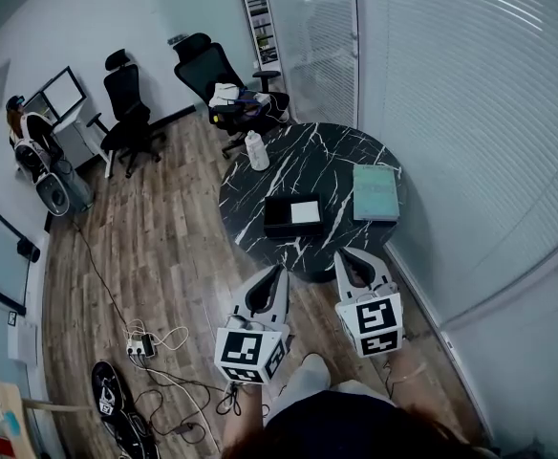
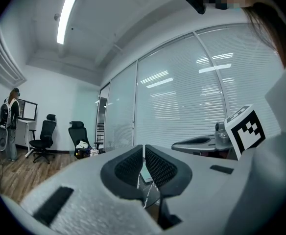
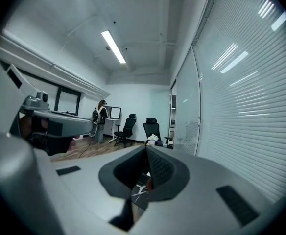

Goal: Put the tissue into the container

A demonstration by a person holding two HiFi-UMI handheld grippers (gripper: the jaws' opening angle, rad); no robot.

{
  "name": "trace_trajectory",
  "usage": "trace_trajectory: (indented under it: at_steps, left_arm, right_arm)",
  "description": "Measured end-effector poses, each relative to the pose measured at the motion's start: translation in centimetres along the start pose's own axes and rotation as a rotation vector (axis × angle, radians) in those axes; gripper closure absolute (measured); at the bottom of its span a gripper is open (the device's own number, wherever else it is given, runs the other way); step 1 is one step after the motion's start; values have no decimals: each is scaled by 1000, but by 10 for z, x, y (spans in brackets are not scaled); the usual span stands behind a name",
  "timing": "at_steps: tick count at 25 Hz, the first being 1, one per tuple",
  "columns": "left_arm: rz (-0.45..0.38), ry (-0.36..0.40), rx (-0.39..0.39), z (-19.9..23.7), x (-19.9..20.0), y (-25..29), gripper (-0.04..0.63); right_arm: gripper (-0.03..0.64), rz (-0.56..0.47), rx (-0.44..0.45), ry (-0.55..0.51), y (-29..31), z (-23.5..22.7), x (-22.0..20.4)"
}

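In the head view a round black marble table (image 1: 260,194) stands ahead of me. On its near side sits a low black container (image 1: 279,216), and a white tissue (image 1: 305,211) lies at its right part. Both grippers hover short of the table's near edge, apart from the container. My left gripper (image 1: 281,270) is shut and empty, its pads meeting in the left gripper view (image 2: 143,149). My right gripper (image 1: 342,253) is also shut, with nothing between its pads (image 3: 146,151).
A pale green book (image 1: 375,191) lies at the table's right and a white bottle (image 1: 257,151) at its far left. Two black office chairs (image 1: 220,86) stand behind. A power strip with cables (image 1: 141,347) lies on the wooden floor. Glass walls with blinds (image 1: 470,113) run along the right.
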State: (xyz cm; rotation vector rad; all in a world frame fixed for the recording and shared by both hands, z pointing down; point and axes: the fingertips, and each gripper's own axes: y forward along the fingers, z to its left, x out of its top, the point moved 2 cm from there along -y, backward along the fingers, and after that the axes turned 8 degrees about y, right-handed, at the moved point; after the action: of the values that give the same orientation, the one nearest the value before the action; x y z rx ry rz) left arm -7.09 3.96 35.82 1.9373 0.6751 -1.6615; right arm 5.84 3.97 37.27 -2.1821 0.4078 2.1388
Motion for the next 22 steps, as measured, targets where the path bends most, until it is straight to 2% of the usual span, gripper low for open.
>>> trace_trajectory:
  at_steps: [9, 15, 22]
  left_arm:
    - [-4, -4, 24, -18, 6, -16, 557]
    - [1, 2, 32, -31, 6, -25, 557]
    - [6, 8, 31, -43, 9, -37, 557]
  right_arm:
    - [595, -7, 25, 21, -26, 0, -7]
    - [595, -70, 5, -20, -51, 6, 2]
    - [595, -108, -4, 26, -74, 7, 6]
